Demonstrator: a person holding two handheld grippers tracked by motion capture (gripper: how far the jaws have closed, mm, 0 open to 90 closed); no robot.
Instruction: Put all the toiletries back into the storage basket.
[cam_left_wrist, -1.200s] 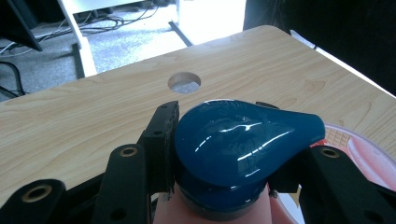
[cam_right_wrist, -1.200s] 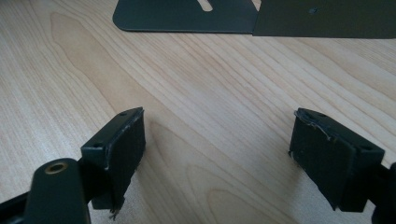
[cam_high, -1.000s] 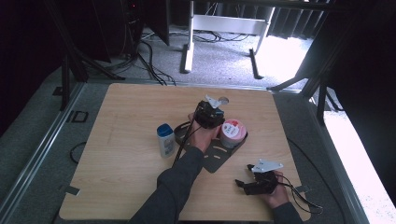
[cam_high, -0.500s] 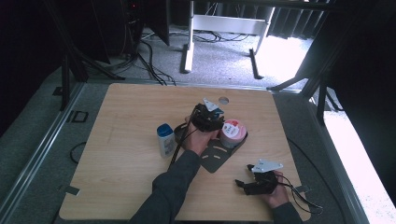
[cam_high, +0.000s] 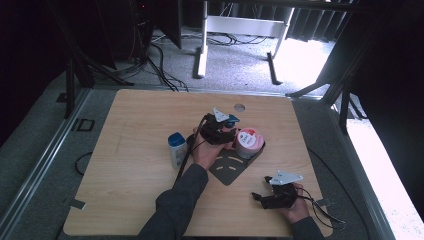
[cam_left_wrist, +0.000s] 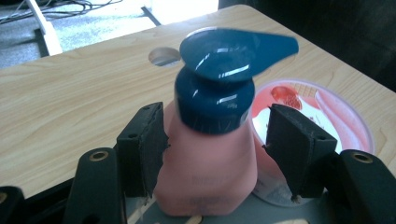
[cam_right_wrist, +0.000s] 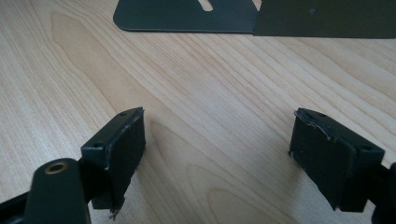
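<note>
A pink pump bottle (cam_left_wrist: 210, 158) with a dark blue pump head (cam_left_wrist: 224, 51) stands upright between the jaws of my left gripper (cam_left_wrist: 215, 126). The left pad touches its side. The right pad stands a little off it, so the gripper is open. These jaws have just been closing slightly around the bottle. In the high view the left gripper (cam_high: 226, 126) is at mid-table, beside a pink strawberry tub (cam_high: 250, 141). My right gripper (cam_high: 260, 189) rests near the front right edge, open and with only bare wood between its pads (cam_right_wrist: 116, 154).
A dark metal plate (cam_high: 230, 167) with slots lies under the tub and bottle; its edge (cam_right_wrist: 187, 16) is just ahead of the right jaws. A white bottle with a blue cap (cam_high: 176, 150) stands left of my left hand. A round hole (cam_high: 239, 107) is in the tabletop behind.
My left gripper has drawn slightly toward the near side of the table, still around the bottle. The right hand has kept still.
</note>
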